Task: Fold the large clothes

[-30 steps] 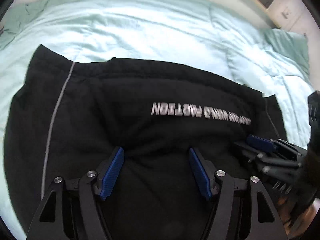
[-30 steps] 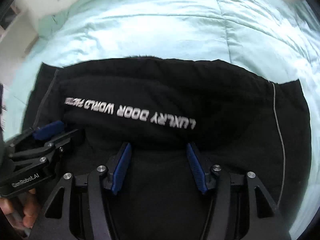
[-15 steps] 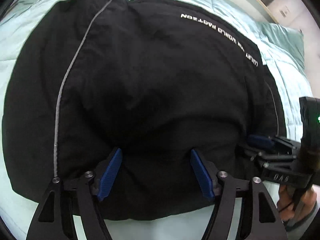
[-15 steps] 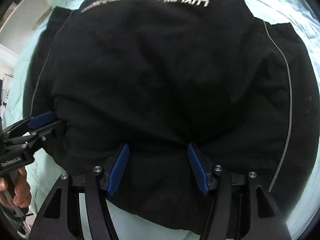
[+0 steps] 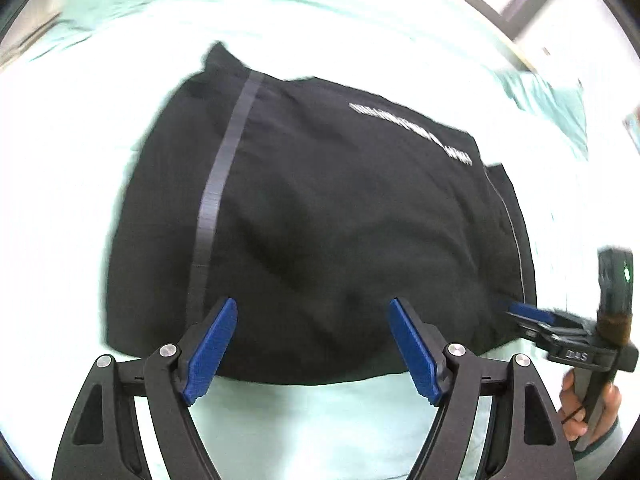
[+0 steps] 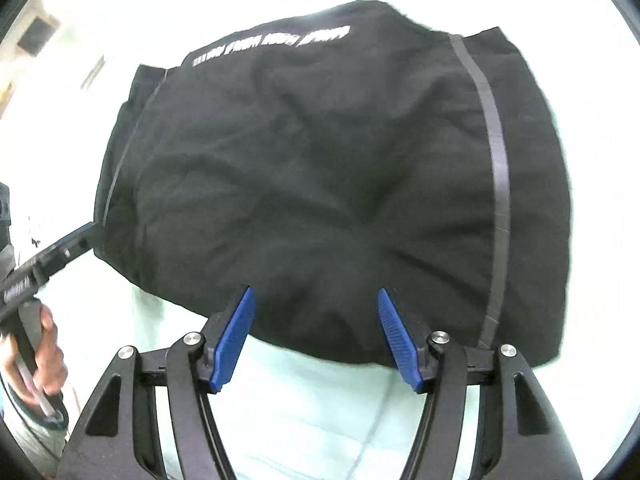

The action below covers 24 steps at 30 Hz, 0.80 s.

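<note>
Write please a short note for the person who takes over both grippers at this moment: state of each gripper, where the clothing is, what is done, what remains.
Left gripper: jaws have just been opening, nothing pinched; it hangs over the near edge of the black garment.
Right gripper: the same, jaws just opened, nothing held, above the near edge.
Garment: lies folded in a thick bundle on the pale green bedding, white lettering at the far edge.
Done: a fold is laid and released.
Left: probably smoothing or one more fold; I cannot tell.
</note>
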Motion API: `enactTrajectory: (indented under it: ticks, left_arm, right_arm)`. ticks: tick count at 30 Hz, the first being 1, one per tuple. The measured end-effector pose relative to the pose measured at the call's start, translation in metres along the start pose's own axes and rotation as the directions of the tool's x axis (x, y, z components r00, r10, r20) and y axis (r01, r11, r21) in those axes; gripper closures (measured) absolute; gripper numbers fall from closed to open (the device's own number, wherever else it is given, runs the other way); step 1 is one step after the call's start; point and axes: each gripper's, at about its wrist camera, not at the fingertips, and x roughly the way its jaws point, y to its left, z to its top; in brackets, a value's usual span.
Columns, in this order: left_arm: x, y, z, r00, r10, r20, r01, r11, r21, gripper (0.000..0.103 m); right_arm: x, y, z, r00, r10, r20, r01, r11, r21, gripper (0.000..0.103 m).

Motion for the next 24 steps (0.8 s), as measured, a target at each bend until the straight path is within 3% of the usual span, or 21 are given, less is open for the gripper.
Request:
enactTrajectory:
  ticks: [6,14,17,20,24]
  left_arm:
    - [-0.032,0.086,0.015,0.998,0.046,0.048,-0.038,0.987,-0.156,0.023]
    - [-0.031,0.166,0.04,0.995,-0.006,0.099,0.043,0.926,-0.376,0.023]
    - [-0.019,0.175,0.048,0.997,0.006,0.079,0.025,0.919,-0.394,0.023]
    - [-0.007,0.17,0.057,0.998,0.015,0.06,0.007,0.934,-0.356,0.023]
    - [0.016,0.165,0.065,0.999,-0.04,0.01,0.041,0.948,-0.317,0.023]
  right_arm:
    - [-0.046,-0.063,0.015,0.993,-0.035,0.115,0.026,0.997,0.079,0.032]
    - [-0.056,-0.129,0.035,0.982,-0.095,0.162,0.054,0.969,0.242,0.031]
    - [-0.044,-0.138,0.051,0.981,-0.105,0.164,0.057,0.96,0.275,0.031]
    - [-0.035,-0.15,0.06,0.982,-0.113,0.15,0.066,0.955,0.288,0.028]
    - [-0.015,-0.153,0.069,0.99,-0.092,0.11,0.06,0.962,0.265,0.028]
